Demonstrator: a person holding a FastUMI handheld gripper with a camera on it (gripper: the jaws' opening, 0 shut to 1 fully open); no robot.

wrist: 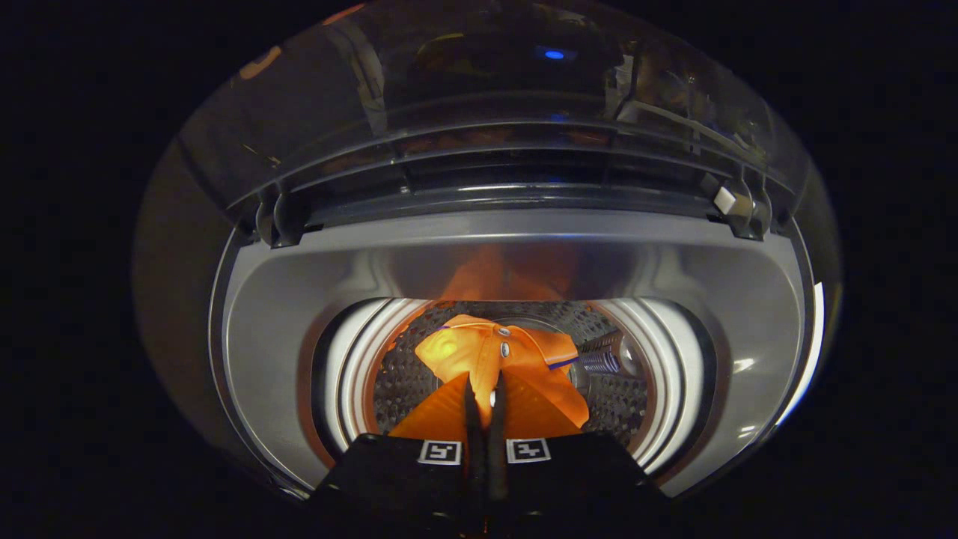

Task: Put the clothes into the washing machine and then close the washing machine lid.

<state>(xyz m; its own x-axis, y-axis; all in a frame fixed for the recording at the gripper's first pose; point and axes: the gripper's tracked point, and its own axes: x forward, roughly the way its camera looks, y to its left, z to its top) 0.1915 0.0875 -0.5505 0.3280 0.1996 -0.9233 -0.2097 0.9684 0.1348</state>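
An orange shirt [498, 359] is pinched between the nearly closed fingers of the gripper [485, 397] and is held over the perforated drum [404, 374] of the top-loading washing machine [299, 299]. The garment is judged not yet released. The transparent lid [479, 82] is raised behind the opening and remains to be shut.

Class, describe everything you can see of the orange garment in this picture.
The orange garment looks like a soft cloth shirt with small buttons and a dark trim line on a fold. It hangs crumpled over the perforated metal drum of the open washing machine, pinched between the nearly closed fingers of the gripper. Its colour reflects on the grey tub rim above.
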